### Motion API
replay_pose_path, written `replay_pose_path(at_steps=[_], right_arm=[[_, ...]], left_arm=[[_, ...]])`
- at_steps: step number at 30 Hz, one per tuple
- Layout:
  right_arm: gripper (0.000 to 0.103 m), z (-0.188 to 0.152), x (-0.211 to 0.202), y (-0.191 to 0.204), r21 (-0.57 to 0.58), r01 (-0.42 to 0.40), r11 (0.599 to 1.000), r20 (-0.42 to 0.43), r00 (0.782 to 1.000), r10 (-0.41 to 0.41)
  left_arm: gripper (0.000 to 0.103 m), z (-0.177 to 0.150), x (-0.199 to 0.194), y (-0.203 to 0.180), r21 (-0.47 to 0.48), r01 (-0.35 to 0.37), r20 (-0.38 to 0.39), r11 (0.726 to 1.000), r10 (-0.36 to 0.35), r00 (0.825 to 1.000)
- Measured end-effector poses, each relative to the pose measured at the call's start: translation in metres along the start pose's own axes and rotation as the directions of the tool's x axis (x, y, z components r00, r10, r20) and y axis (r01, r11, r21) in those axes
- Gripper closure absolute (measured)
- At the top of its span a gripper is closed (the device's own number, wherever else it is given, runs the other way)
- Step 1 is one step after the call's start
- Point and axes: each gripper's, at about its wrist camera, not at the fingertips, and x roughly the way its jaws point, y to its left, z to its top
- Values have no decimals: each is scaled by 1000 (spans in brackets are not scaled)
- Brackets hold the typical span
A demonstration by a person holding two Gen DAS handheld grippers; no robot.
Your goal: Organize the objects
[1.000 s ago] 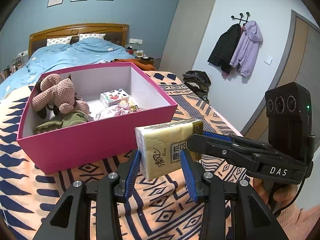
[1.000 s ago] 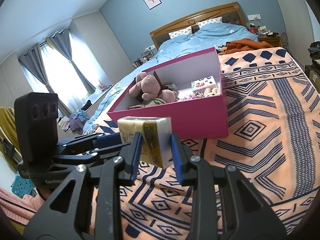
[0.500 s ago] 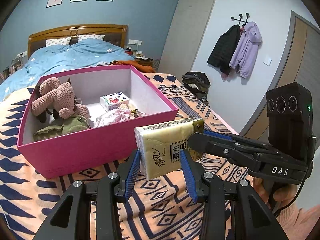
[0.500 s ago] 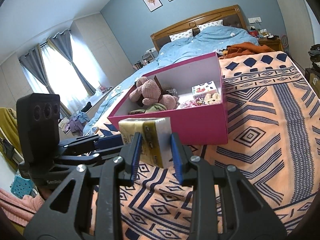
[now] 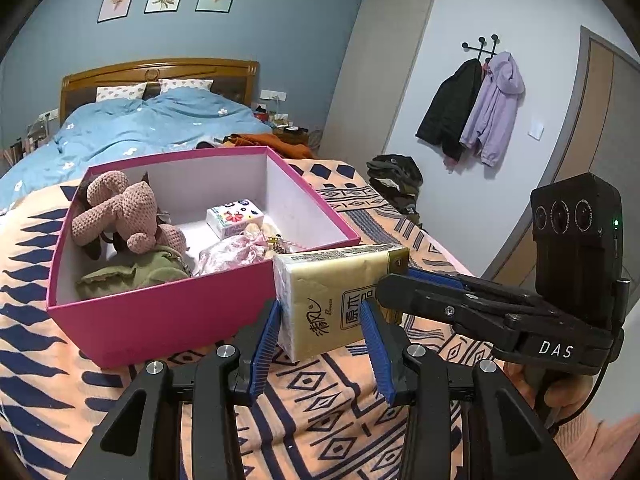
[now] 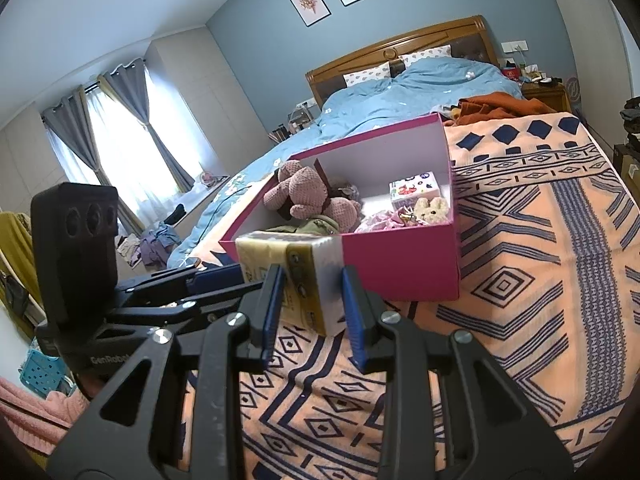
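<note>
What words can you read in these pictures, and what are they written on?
"DAS": on the right gripper.
"GenRobot", cut off at the end: on the left gripper.
"清风" and "原木", with part of a third character: on the tissue pack. Its small print is too small to read.
Small flowered pack in the pink box: no print I can read.

A bed [image 5: 48, 364] with a wooden headboard [image 5: 160, 70] carries everything. Its near part is covered by an orange blanket [image 6: 540, 272] with dark blue geometric patterns; a pink open box [image 5: 160, 312] sits directly on it. Farther back lie a rumpled blue duvet [image 5: 140, 128], 2 pillows [image 5: 120, 90] against the headboard, and a rust-orange cloth [image 6: 496, 106] at the blanket's far edge
</note>
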Motion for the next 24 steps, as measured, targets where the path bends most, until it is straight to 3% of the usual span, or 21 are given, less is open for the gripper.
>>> replay_pose_path(at_steps=[24], right_arm=[[70, 12, 3, 2, -19, -3, 1000, 17, 1000, 3]], left_arm=[[61, 11, 0, 4, 14, -13, 21, 1000, 12, 1000]])
